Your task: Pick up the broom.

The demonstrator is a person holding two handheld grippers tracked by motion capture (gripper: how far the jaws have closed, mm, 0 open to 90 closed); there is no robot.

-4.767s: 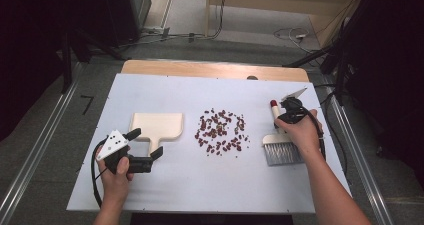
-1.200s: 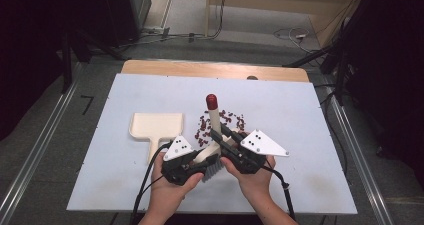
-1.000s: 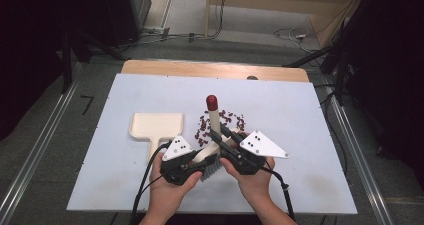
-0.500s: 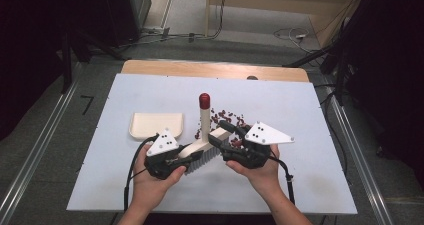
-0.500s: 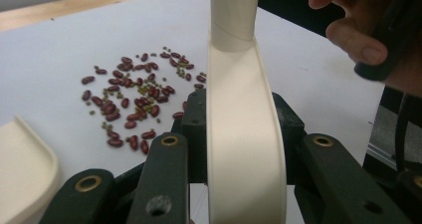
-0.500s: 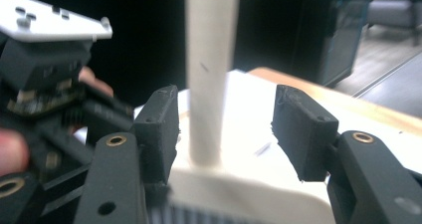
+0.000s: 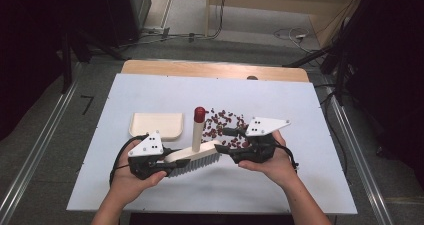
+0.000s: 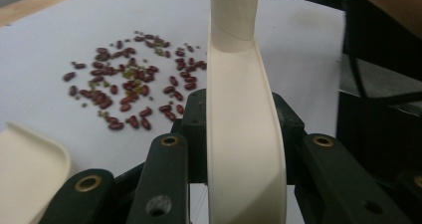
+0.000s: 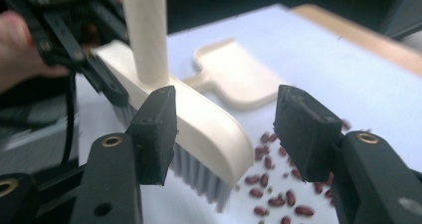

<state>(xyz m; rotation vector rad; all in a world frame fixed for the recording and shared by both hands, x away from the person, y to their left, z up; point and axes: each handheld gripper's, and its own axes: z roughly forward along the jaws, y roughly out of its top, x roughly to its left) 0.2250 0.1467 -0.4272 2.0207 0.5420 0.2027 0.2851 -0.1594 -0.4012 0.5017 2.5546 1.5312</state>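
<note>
A cream brush (image 7: 197,155) with grey bristles and an upright red-tipped handle (image 7: 199,113) hangs tilted just above the table. My left gripper (image 7: 167,162) is shut on the left end of its head (image 8: 244,134), with a jaw on either side. My right gripper (image 7: 225,145) sits at the head's right end; its jaws have just been opening. In the right gripper view the brush end (image 9: 199,119) lies between the open jaws of that gripper (image 9: 226,129), and the right pad stands off it. Red beans (image 7: 222,125) lie scattered behind the brush.
A cream dustpan (image 7: 156,124) lies on the white tabletop (image 7: 150,90) to the left of the beans (image 8: 129,89), close behind my left hand. The table's wooden far edge (image 7: 215,69) runs across the back. Cables trail from both grippers.
The brush was carried from the right side to the table's middle, where the left gripper took its head. Since a second ago the right jaws have opened and both hands drifted left.
</note>
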